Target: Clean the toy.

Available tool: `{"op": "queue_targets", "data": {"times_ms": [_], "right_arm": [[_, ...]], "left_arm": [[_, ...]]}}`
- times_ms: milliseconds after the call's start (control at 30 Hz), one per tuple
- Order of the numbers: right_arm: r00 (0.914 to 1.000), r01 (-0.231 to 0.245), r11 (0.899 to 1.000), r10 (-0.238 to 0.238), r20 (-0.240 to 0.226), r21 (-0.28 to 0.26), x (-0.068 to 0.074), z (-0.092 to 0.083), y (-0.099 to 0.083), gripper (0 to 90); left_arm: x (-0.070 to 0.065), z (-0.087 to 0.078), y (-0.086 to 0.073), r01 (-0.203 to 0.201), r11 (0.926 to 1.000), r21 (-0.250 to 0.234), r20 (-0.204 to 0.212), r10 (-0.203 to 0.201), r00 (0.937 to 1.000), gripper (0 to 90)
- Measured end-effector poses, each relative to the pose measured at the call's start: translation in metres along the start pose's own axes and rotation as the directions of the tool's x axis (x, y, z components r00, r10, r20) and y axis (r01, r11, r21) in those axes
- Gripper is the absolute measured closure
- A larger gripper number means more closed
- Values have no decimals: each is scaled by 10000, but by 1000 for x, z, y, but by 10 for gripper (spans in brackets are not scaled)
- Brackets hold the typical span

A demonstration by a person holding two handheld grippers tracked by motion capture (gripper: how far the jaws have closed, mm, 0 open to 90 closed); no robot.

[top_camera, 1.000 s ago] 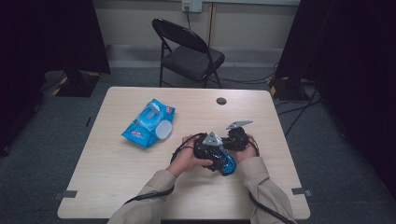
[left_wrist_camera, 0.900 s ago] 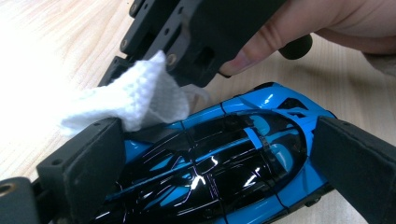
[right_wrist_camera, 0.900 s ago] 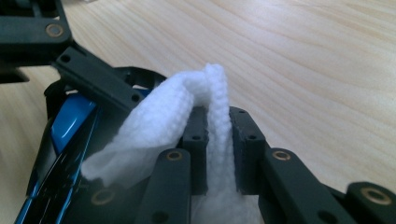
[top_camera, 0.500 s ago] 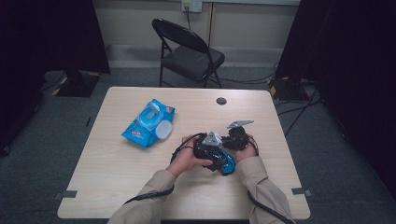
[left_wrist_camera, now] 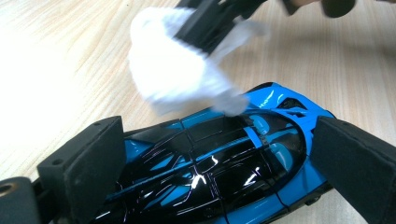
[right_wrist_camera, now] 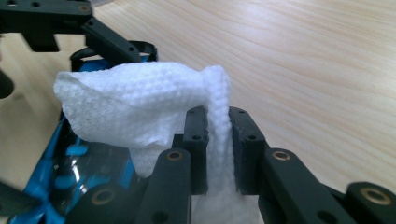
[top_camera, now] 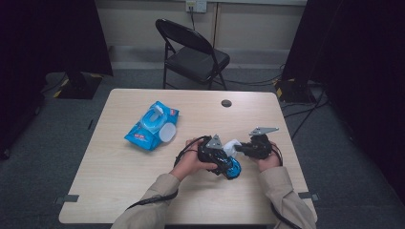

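On the surface (top_camera: pixel 119 181), a wipes pack (top_camera: pixel 152 125) lies left of the car (top_camera: pixel 228 165). The wipe (top_camera: pixel 231 146) rests on the car. A chair (top_camera: pixel 191 52) stands behind the surface.
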State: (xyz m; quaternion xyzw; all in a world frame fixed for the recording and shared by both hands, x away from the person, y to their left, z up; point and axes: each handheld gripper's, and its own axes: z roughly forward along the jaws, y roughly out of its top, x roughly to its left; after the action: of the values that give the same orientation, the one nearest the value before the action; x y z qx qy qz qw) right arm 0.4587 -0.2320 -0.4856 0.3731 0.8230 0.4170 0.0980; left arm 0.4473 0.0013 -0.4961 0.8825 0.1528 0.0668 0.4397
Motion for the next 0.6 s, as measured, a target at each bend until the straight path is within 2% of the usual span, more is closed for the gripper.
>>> {"op": "queue_targets", "data": {"times_ms": [267,467,600], "right_arm": [[9995,174,9995,-181,-274,-255,7,-26,-11,789],[9992,145,9994,-157,-367,-328,12,-37,-18,789],[9987,234,9995,-243,-458,-198,18,-41,-29,788]], "left_arm": [[-1,0,0,23,10000,32,-17,-23,10000,32],[0,0,0,8,10000,-31,-40,-8,10000,32],[-1,0,0,19,10000,-5,-62,-19,10000,32]]}}
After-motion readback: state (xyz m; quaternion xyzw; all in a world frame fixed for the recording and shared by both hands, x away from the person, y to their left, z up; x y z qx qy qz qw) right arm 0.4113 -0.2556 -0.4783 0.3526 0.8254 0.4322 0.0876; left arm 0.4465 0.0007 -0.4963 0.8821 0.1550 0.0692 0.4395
